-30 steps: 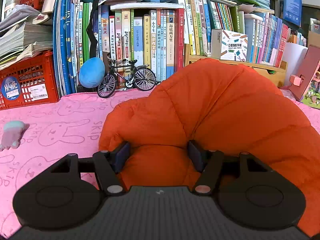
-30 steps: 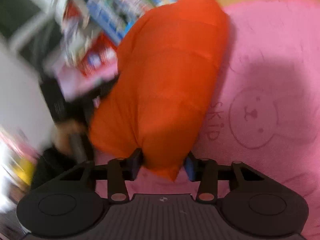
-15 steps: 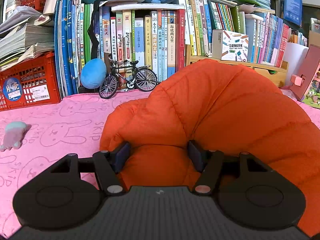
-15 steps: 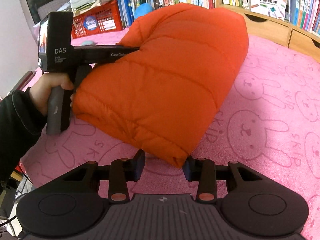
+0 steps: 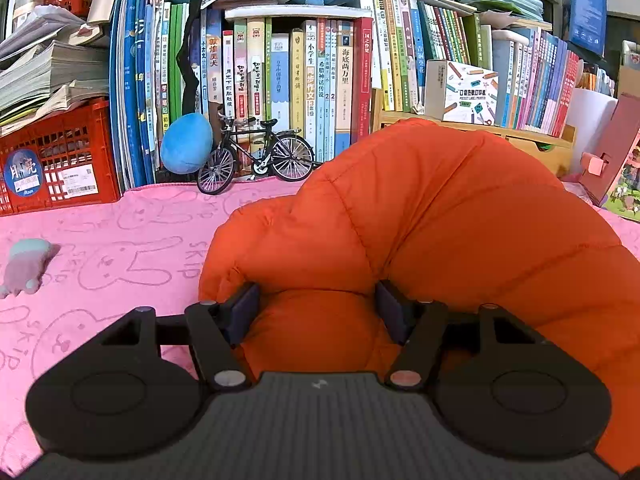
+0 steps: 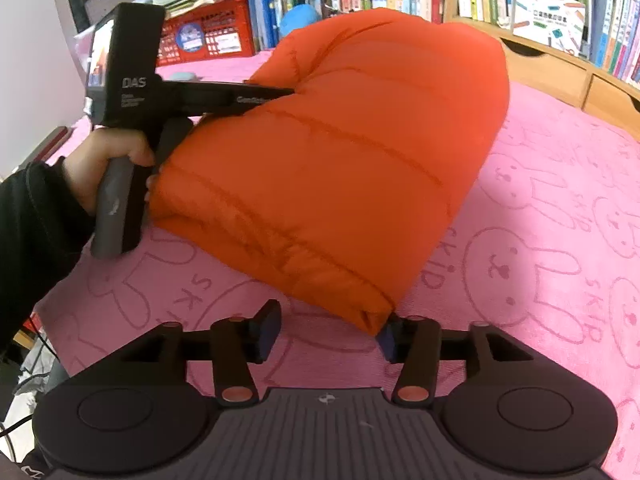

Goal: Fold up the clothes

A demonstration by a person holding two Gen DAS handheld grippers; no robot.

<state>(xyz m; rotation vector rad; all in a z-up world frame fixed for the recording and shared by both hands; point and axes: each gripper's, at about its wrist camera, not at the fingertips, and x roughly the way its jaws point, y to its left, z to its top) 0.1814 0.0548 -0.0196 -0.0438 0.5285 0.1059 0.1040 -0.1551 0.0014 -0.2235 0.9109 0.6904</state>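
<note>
A puffy orange quilted down jacket point(image 6: 352, 152) lies folded into a thick bundle on a pink towel-like cloth printed with rabbit outlines point(image 6: 540, 248), which covers the work surface in front of a packed row of upright books point(image 5: 280, 92).

The left gripper point(image 5: 316, 306) has its two dark pads pressed into a bulging roll of the jacket's near edge; the fabric swells out between and around the fingers, so they are clamped on it at a middling spread. From the right wrist view, the same tool appears as a black handheld device gripped by a hand point(image 6: 104, 160) in a dark sleeve, its fingers buried in the side of the bundle.

The right gripper point(image 6: 328, 330) hovers low over the cloth at the jacket's nearest corner, and its jaws are opening. The corner's folded tip sits just at the right-hand pad (it may be brushing it), while the left-hand pad stands clear of the fabric, with bare pink cloth showing between the two.

A small black model bicycle point(image 5: 256, 156) and a blue plush egg shape point(image 5: 186, 142) stand against the books, next to a red plastic crate point(image 5: 60, 160).
</note>
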